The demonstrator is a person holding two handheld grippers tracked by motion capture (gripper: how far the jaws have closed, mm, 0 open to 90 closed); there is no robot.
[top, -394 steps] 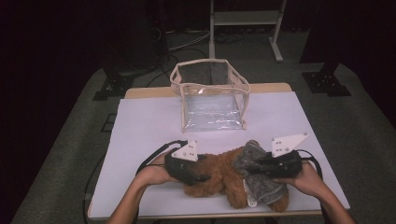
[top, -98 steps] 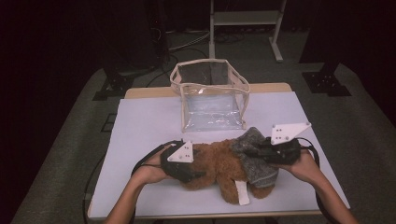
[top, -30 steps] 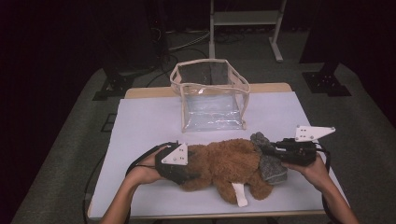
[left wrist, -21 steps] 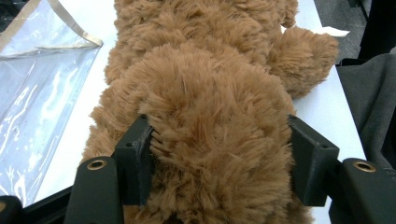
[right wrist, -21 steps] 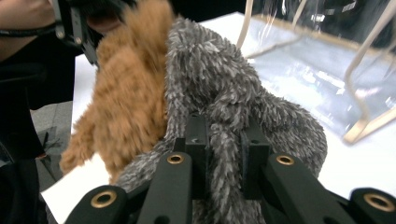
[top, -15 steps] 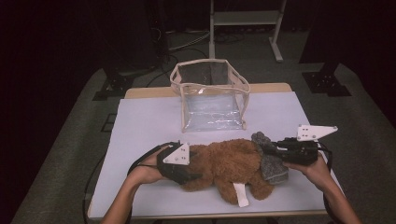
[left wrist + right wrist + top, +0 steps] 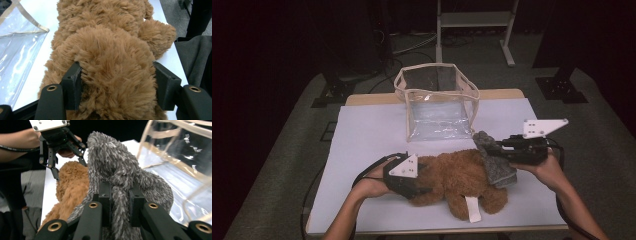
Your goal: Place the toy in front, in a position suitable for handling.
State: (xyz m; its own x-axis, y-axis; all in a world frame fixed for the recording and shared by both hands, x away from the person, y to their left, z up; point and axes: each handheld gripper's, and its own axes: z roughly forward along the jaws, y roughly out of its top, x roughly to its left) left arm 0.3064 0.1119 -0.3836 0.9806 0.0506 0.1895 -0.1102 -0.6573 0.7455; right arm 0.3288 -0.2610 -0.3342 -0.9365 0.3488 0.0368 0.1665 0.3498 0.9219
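A person works at a table with a gripper in each hand, undressing or dressing a brown plush toy.

Nearest the person, the left gripper [image 7: 414,180] clamps one end of the brown toy [image 7: 459,177], which lies on its side on the white table [image 7: 362,135]. In the left gripper view both black jaws press into the fur of a rounded part, squeezing it between them. This grip appears meant to pin the toy down so it does not slide while the other hand pulls.

At the toy's far end from that gripper, the right gripper [image 7: 492,149] is pinched shut on a fold of grey fuzzy cloth [image 7: 497,162]. In the right gripper view the cloth [image 7: 117,172] bunches up between the jaws and drapes down over the brown fur beside it. It is held slightly raised, apparently to draw the cloth away from the toy.

Beyond both grippers, near the toy's back, stands a clear bag [image 7: 437,105] with beige trim, open at the top, likely waiting to receive the items.
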